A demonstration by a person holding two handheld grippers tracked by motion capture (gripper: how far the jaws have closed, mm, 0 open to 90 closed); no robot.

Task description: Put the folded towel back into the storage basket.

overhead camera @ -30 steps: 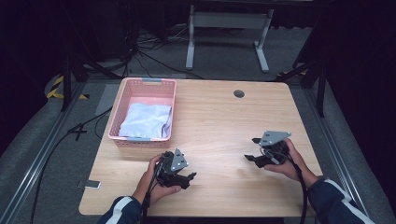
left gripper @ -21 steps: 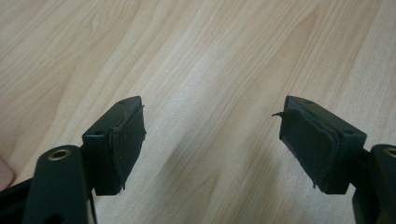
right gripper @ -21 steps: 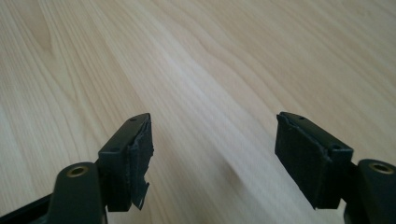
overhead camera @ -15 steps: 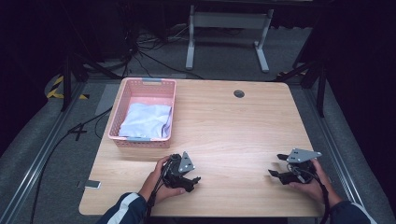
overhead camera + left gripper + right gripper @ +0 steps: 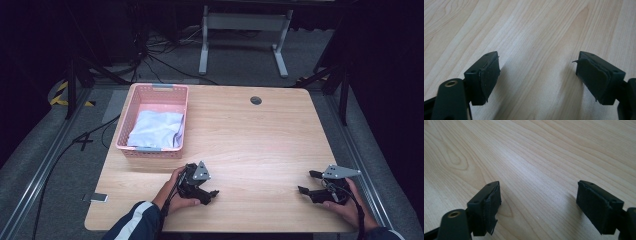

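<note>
A: What is closest to us?

B: Two hands at the near edge of the wooden table [image 5: 250, 135]. Each one holds a black claw tool. The left gripper [image 5: 210, 193] is near the front, a bit left of the middle. The right gripper [image 5: 306, 182] is near the front right corner. They are well apart.

A: Are the claws open?

B: Yes, both. In the left gripper view the two black jaws stand wide apart, and just bare wood shows between them. The right gripper view looks the same. Both claws have just been opening a bit more. They hold nothing.

A: Do they touch the table?

B: They are low over it, with dark shadows right under the jaws. I can't tell if they touch.

A: What is nearest to them?

B: A pink basket [image 5: 125, 135], a little way behind the left gripper. It sits on the far left part of the table. A light blue cloth [image 5: 156, 129] lies crumpled inside it. No claw touches the basket or the cloth.

A: And farther back?

B: A small round dark hole [image 5: 256, 100] in the tabletop, near the far edge. Past the table is a dark floor with a white metal stand [image 5: 245, 37] and some black cables [image 5: 150, 50].
</note>
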